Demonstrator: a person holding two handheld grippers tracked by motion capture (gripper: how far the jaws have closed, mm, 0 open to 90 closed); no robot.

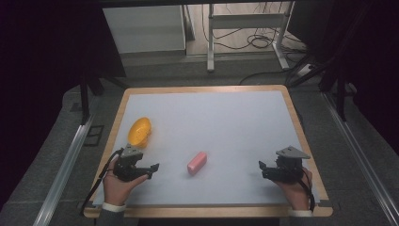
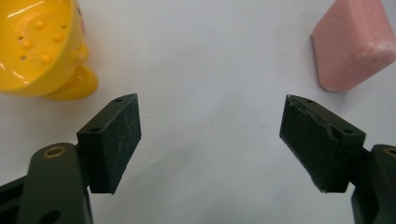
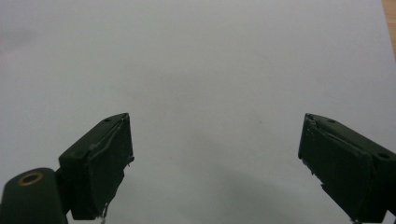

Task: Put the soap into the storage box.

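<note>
Pink soap bar (image 1: 196, 162) lies just right of the open-jawed left gripper (image 1: 154, 167).

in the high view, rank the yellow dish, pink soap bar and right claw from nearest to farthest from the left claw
1. Yellow dish: just beyond the left claw, near the table's left edge.
2. Pink soap bar: to its right, mid-table, only slightly farther.
3. Right claw: far across, near the right edge.
</note>
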